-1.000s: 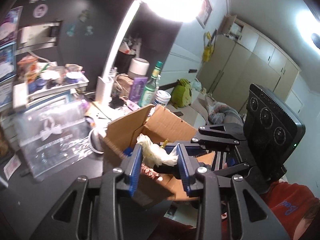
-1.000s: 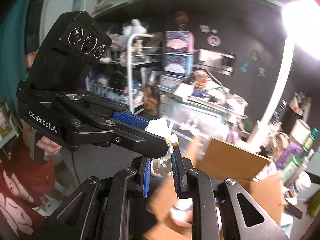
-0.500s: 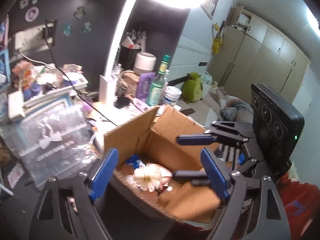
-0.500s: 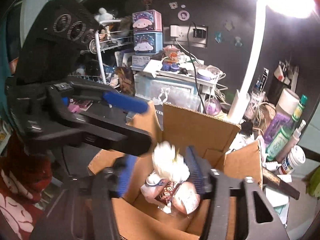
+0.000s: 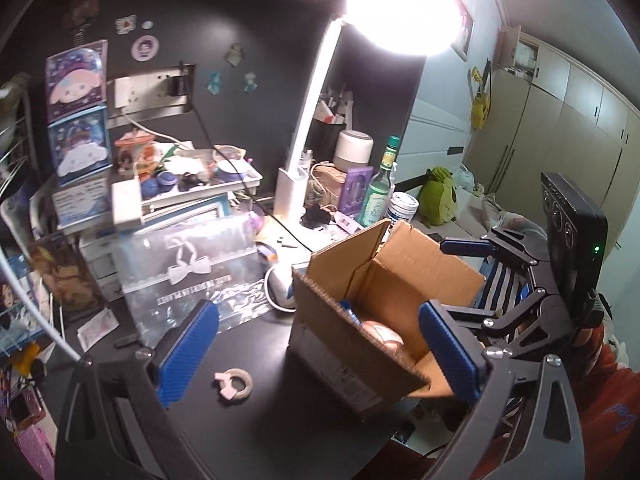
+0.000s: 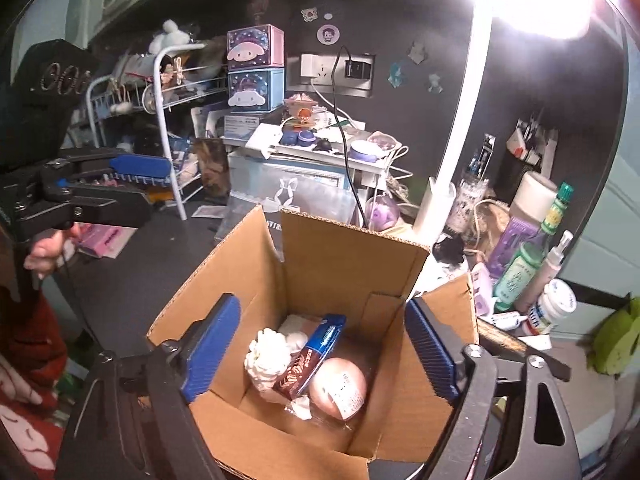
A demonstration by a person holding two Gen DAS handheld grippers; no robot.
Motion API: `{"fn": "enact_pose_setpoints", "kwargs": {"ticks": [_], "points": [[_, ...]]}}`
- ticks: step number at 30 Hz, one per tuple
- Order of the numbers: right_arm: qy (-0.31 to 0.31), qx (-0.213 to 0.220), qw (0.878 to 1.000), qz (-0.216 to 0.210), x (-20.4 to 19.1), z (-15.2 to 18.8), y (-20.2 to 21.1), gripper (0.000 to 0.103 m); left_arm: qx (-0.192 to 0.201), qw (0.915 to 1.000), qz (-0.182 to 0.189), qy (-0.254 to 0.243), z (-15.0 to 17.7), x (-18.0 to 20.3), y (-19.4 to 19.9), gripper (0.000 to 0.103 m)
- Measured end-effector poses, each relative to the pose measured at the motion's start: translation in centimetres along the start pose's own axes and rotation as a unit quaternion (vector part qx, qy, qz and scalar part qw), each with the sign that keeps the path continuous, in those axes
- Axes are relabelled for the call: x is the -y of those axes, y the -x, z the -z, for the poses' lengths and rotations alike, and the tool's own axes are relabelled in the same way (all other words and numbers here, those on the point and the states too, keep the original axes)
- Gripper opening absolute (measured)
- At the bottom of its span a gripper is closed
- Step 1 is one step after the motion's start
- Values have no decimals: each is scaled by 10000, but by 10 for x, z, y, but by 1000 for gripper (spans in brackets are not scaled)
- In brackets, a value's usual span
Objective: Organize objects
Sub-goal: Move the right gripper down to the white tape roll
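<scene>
An open cardboard box [image 6: 224, 300] stands on the dark desk; it also shows in the left wrist view [image 5: 320, 344]. Inside lie a white fabric flower [image 6: 269, 354], a blue-and-brown snack packet [image 6: 310, 358] and a round pink wrapped item [image 6: 339, 386]. My right gripper [image 6: 318, 354] is open and empty above the box. My left gripper [image 5: 320, 354] is open and empty, to the left of the box and pulled back from it. A tape roll [image 5: 234, 385] lies on the desk in front of the left gripper.
A white desk lamp [image 5: 298, 184] stands behind the box, with a green bottle [image 5: 378, 188] and jars beside it. A clear plastic bag [image 5: 196, 268] and stacked trays [image 5: 180, 188] fill the back left. A wire rack [image 6: 160, 120] stands far left.
Both grippers opened and let go of the white flower, which now lies in the box. The left gripper drew back to the left; the right one stays over the box.
</scene>
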State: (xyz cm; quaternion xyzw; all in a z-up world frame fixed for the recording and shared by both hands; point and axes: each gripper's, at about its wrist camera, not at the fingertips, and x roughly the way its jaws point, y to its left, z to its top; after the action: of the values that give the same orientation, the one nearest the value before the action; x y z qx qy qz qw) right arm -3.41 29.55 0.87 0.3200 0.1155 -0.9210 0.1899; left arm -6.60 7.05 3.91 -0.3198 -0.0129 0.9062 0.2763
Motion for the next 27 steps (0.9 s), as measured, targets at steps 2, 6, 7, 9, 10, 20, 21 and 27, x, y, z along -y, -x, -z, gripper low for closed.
{"fn": "enact_pose_setpoints", "kwargs": {"ticks": [2, 6, 7, 9, 10, 20, 21, 27], "points": [[95, 17, 9999, 39, -13, -4, 1, 87, 44, 10000, -50, 17, 6, -5, 8, 99], [281, 92, 9995, 138, -39, -11, 1, 97, 181, 9997, -163, 93, 20, -19, 28, 99], [316, 111, 9993, 138, -43, -12, 1, 101, 211, 9996, -177, 113, 23, -22, 32, 99], [414, 141, 9989, 147, -58, -16, 0, 101, 269, 9992, -240, 167, 31, -32, 42, 99], [461, 148, 9987, 135, -65, -18, -1, 101, 286, 9990, -276, 186, 34, -36, 46, 99], [698, -5, 9969, -367, -139, -26, -36, 101, 327, 9962, -658, 469, 77, -83, 67, 100], [696, -15, 9967, -427, -144, -26, -39, 101, 325, 9955, -729, 504, 83, -88, 67, 100], [589, -374, 9920, -1057, -177, -15, -79, 101, 181, 9925, -1009, 667, 108, -112, 58, 100]]}}
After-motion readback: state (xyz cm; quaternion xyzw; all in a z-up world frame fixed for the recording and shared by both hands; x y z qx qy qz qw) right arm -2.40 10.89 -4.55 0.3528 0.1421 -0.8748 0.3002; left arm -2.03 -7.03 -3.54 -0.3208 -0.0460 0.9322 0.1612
